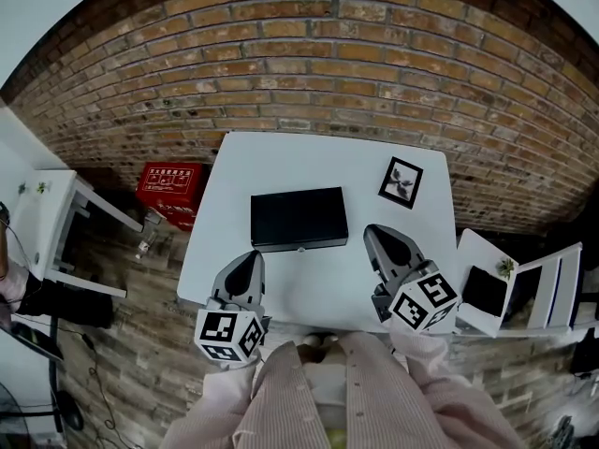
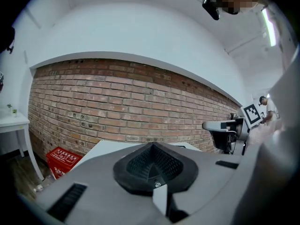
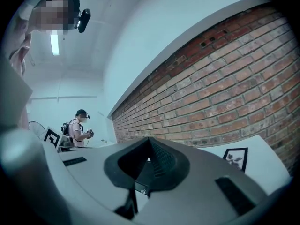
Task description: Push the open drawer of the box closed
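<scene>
A flat black box (image 1: pixel 299 218) lies at the middle of the white table (image 1: pixel 309 162). From above its front looks flush, and no drawer sticks out that I can make out. My left gripper (image 1: pixel 251 256) hovers just short of the box's front left corner, jaws shut and empty. My right gripper (image 1: pixel 373 233) is by the box's front right corner, jaws likewise shut on nothing. Both point up toward the brick wall, so the left gripper view shows its meeting pads (image 2: pixel 151 161) and not the box. The same holds for the pads (image 3: pixel 149 157) in the right gripper view.
A framed black-and-white picture (image 1: pixel 401 181) lies at the table's back right. A red crate (image 1: pixel 171 187) sits on the floor to the left, beside a white side table (image 1: pixel 51 218). White furniture (image 1: pixel 510 288) stands at the right. Another person (image 3: pixel 80 128) stands far off.
</scene>
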Motion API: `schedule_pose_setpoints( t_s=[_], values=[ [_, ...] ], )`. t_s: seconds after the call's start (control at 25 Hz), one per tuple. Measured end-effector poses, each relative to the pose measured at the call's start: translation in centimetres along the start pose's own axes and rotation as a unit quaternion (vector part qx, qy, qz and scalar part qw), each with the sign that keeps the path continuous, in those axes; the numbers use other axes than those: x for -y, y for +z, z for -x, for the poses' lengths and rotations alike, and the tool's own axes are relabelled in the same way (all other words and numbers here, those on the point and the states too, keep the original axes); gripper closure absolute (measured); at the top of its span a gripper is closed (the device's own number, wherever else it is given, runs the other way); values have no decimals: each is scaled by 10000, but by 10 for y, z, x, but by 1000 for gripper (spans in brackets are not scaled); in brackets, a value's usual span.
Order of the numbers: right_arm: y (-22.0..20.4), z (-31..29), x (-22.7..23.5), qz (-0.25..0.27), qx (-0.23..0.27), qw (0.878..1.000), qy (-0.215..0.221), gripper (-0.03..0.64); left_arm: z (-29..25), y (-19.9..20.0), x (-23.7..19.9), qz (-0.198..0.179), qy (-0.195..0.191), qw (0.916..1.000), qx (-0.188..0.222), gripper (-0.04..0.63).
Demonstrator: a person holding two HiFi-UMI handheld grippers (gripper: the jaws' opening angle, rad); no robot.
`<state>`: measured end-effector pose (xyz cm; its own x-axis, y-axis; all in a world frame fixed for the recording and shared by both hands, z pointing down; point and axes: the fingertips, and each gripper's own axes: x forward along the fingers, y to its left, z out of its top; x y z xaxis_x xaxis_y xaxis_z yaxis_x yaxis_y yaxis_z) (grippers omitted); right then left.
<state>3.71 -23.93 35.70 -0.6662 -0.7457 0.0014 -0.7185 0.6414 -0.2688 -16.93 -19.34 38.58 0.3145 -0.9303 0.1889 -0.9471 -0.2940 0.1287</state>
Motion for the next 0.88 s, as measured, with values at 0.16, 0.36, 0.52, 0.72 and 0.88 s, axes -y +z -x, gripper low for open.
schedule_pose_setpoints(
  t_s=[0.16, 0.36, 0.52, 0.72, 0.88],
  values=[
    [6, 4, 1, 57, 71, 10000, -11, 614, 6, 12, -3, -5, 60, 9997, 231, 600],
    [12, 11, 5, 71, 158, 9998, -48, 614, 12, 20, -6, 19, 140, 9991, 407, 600],
    [16, 14, 7, 129, 175, 9997, -92, 614, 14, 23, -10, -26, 218, 9988, 447, 600],
    [16, 18, 13, 167, 176, 9997, -101, 614, 15, 20, -10, -18, 312, 9987, 412, 600],
    [13, 19, 15, 239, 133, 9996, -103, 614, 18, 19, -10, -38, 382, 9984, 416, 600]
  ],
)
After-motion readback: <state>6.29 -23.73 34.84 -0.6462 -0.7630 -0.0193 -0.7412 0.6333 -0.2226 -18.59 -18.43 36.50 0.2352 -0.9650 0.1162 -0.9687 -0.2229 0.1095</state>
